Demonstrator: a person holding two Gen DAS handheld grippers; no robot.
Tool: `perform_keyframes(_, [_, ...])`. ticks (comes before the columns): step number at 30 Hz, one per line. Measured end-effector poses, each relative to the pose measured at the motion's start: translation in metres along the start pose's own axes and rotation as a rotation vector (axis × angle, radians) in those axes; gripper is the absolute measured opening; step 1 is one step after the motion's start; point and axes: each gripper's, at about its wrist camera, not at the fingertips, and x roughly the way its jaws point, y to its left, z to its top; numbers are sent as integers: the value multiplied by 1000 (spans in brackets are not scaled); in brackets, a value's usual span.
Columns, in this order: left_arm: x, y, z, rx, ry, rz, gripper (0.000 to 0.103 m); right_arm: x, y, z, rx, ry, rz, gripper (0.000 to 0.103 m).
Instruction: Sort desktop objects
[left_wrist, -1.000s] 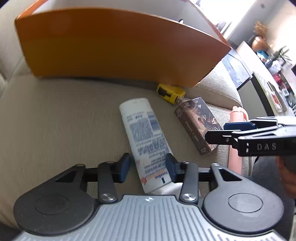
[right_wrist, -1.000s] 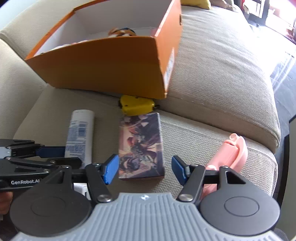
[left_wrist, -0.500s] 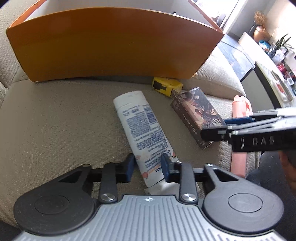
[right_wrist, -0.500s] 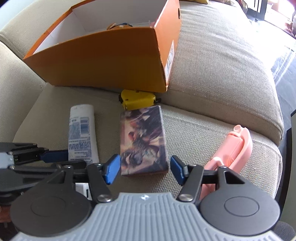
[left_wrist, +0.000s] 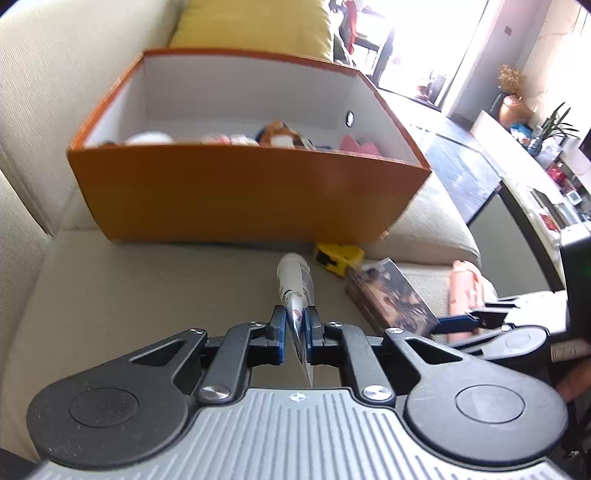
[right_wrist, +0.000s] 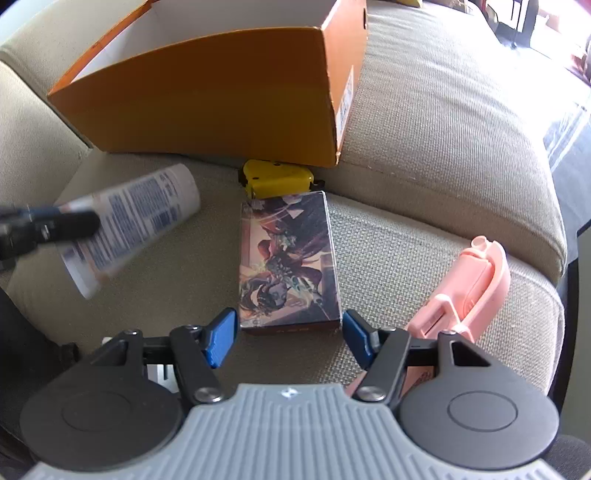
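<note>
Your left gripper (left_wrist: 295, 328) is clamped on the flat crimped end of the white tube (left_wrist: 294, 284). The pads press both faces of the tube, and its round cap end points away from you toward the orange box (left_wrist: 243, 192). In the right wrist view the tube (right_wrist: 133, 221) hangs tilted above the cushion, with the left gripper (right_wrist: 62, 221) at its lower end. The tube is blurred there.

Your right gripper (right_wrist: 286, 332) has its jaws apart and closing. The near short edge of the picture box (right_wrist: 288, 258) sits between the two blue pads. A narrow gap shows on each side, so the pads do not press it. The picture box lies flat on the sofa cushion (right_wrist: 406, 258).

The yellow tape measure (right_wrist: 277, 177) touches the far short edge of the picture box. It sits against the lower front edge of the orange box. The pink object (right_wrist: 472, 288) lies to the right of the picture box, near the cushion's front edge. Bare cushion separates the two.

The orange box stands on the cushion ahead of both grippers, with its top open. Several small items (left_wrist: 280, 138) lie on its floor; you cannot tell what they are. Its front wall rises above the tape measure. Left of the tube, the cushion (left_wrist: 129, 295) is bare up to the sofa armrest (left_wrist: 22, 206). The yellow pillow (left_wrist: 255, 26) stands behind the orange box.
</note>
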Motion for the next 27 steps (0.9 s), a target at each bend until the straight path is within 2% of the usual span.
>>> perform_keyframes(5, [-7, 2, 9, 15, -14, 21, 11, -16, 0, 3, -23, -34, -7, 60])
perform_keyframes(12, [-5, 6, 24, 22, 6, 25, 11, -46, 7, 21, -110, -79, 10, 59])
perform_keyframes(21, [10, 8, 39, 11, -10, 19, 11, -40, 21, 42, -161, -90, 1, 60])
perform_keyframes(27, [17, 10, 42, 4, -26, 5, 12, -35, 24, 51, -169, -88, 35, 60])
